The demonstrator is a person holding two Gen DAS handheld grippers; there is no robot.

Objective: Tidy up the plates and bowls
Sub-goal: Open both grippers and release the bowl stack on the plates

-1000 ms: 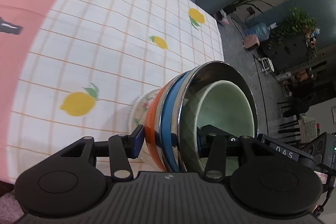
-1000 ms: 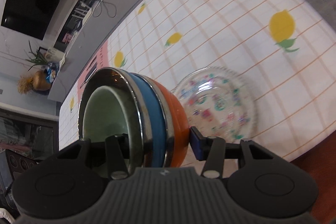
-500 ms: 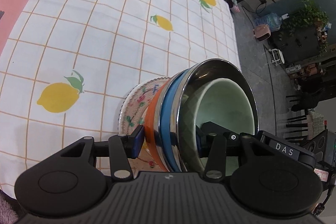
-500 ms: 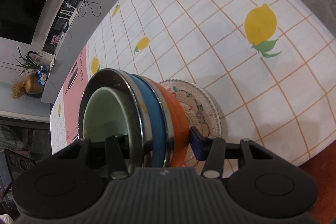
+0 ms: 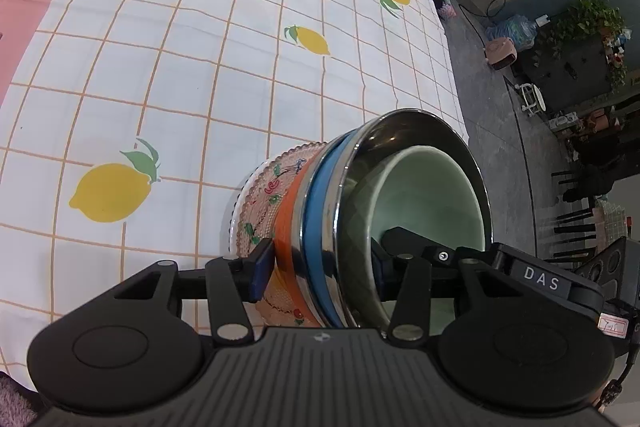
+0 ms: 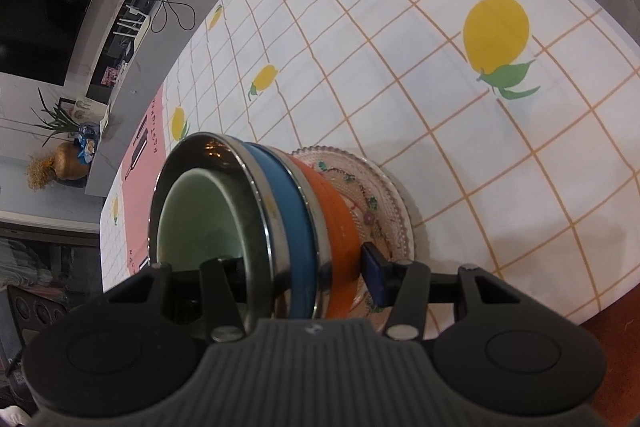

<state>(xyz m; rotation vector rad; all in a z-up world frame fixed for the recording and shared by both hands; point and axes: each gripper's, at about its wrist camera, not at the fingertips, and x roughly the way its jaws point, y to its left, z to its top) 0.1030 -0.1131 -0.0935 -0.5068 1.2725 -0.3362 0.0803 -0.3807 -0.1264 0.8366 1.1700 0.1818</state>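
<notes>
Nesting round bowls point(image 5: 344, 227) (ribbed, perhaps glass plate point(image 5: 260, 211))

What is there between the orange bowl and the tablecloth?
A patterned glass plate lies there, under the orange bowl of the stack and on the tablecloth. Both wrist views show it.

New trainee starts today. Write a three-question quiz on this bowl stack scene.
1. True or false: both grippers clamp the stack of bowls.
2. Which bowl sits innermost? A orange B blue C pale green
3. What lies under the stack?

Key: 1 true: the left gripper and right gripper each pinch its wall. 2 C, the green bowl. 3 The patterned glass plate on the lemon tablecloth.
</notes>
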